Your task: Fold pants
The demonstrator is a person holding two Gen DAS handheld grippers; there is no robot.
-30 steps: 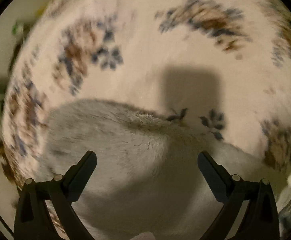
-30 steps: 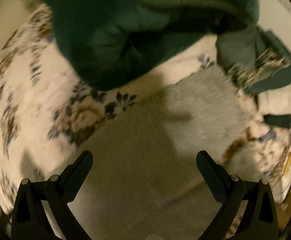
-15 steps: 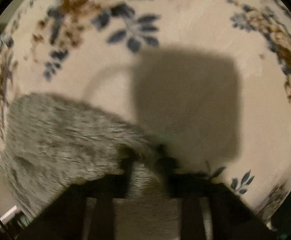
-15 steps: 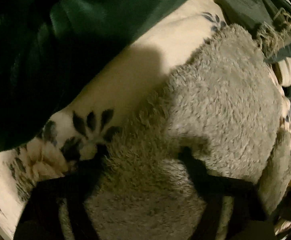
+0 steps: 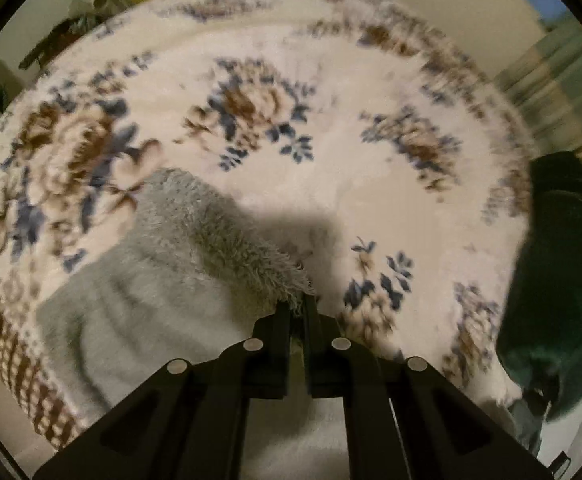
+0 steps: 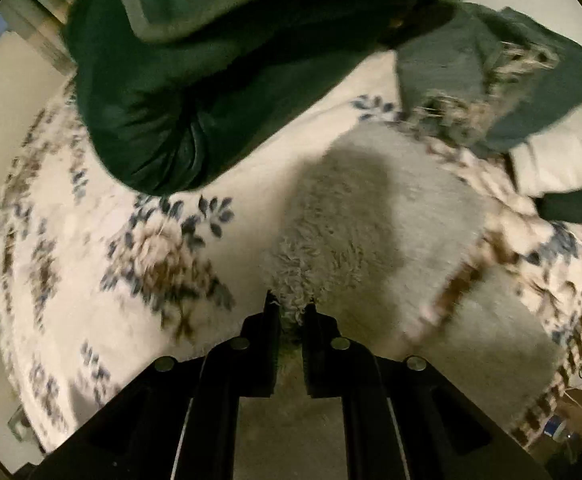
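Grey fluffy fleece pants [image 5: 163, 280] lie on a white bed blanket with blue and brown flowers [image 5: 251, 112]. My left gripper [image 5: 298, 307] is shut on the pants' fuzzy edge and holds it lifted off the blanket, the cloth trailing down to the left. In the right wrist view the same pants [image 6: 371, 216] spread ahead and to the right. My right gripper [image 6: 289, 312] is shut on another part of the pants' edge and holds it raised.
A dark green pillow or duvet [image 6: 195, 80] lies close beyond the right gripper; it also shows at the right edge of the left wrist view [image 5: 551, 272]. More green and pale cloth [image 6: 531, 92] is heaped at the far right. The blanket's checked border [image 5: 7, 328] marks the bed edge.
Both grippers were open above the pants a second ago. They dropped onto the cloth, closed on its edge, and have now lifted it off the blanket.
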